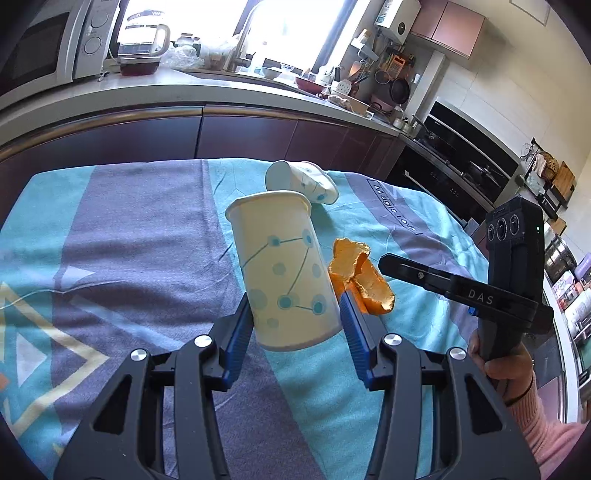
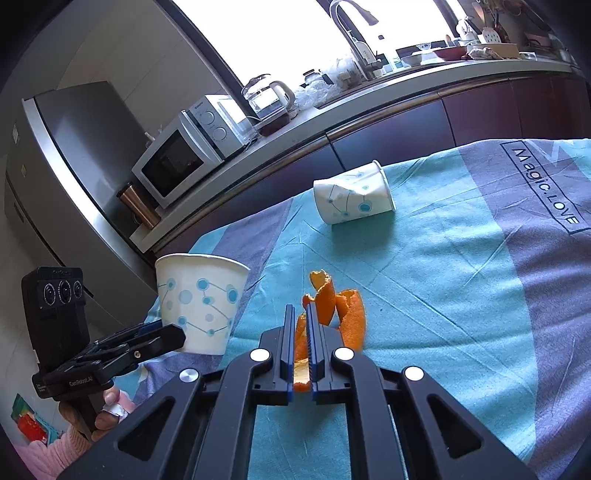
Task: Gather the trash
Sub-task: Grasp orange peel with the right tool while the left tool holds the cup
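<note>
Sunlight pours through the kitchen window behind a long counter [image 1: 229, 96] that carries a microwave [image 2: 173, 164], a glass kettle [image 1: 142, 40] and a tall faucet [image 2: 351, 33]. Nearer stands the tabletop [image 1: 122, 236], covered with a teal and purple cloth printed with the words "Magic.LOVE".

On the left, the left tool [image 1: 295, 314] has its blue-padded fingers spread about a cup's width and pressed against the lower sides of a paper cup [image 1: 284, 273]. This cup is white with a pattern of blue dots joined by lines. It is held with its open mouth upward and leans a little. Its base looks clear of the cloth.

On the right, the right tool [image 2: 301, 314] is nearly closed, its two fingers pinching a strip of orange peel [image 2: 332, 310]. Curled pieces of the peel rise ahead of the fingertips and just to their right. From the left wrist view the peel sits just to the right of the held cup, close to its side, and the right tool's finger reaches in toward it from the right.

Farther back on the cloth, well apart from both tools, a second paper cup [image 2: 352, 199] of the same pattern lies on its side. A hand in a pink sleeve grips each tool's handle.
</note>
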Available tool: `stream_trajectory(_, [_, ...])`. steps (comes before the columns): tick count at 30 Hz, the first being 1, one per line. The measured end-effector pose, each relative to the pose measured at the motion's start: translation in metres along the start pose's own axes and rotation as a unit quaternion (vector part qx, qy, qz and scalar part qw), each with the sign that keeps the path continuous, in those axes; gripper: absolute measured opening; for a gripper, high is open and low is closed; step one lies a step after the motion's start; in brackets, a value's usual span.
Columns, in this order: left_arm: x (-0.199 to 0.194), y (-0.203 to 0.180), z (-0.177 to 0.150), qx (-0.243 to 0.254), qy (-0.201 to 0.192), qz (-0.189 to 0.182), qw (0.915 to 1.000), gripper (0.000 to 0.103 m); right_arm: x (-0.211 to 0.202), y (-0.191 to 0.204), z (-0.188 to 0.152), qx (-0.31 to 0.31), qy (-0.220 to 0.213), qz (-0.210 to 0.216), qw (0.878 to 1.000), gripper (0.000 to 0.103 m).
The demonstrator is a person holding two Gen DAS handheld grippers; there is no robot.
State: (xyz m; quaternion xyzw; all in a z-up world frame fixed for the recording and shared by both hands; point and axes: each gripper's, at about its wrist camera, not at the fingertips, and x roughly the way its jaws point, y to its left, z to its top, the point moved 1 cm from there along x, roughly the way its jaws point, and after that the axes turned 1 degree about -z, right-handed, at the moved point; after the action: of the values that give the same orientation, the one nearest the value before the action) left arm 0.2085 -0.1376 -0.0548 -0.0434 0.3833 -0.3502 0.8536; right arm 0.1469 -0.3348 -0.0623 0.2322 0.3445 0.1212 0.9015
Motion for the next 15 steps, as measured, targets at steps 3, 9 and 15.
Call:
stream_trajectory(3, [-0.014,0.004,-0.004,0.0,-0.009,0.009,0.9999,0.047,0.002,0.0,0.001,0.001,0.0,-0.002,1.0,0.007])
stream_trajectory(9, [-0.032,0.012,-0.013,-0.001,-0.021,0.023,0.9995,0.047,0.009,0.004,0.005,-0.003,-0.001,-0.016,1.0,0.03])
stream_trajectory(15, [-0.046,0.018,-0.026,0.0,-0.024,0.035,0.9991,0.047,0.026,0.006,0.008,-0.011,0.011,-0.041,0.999,0.023])
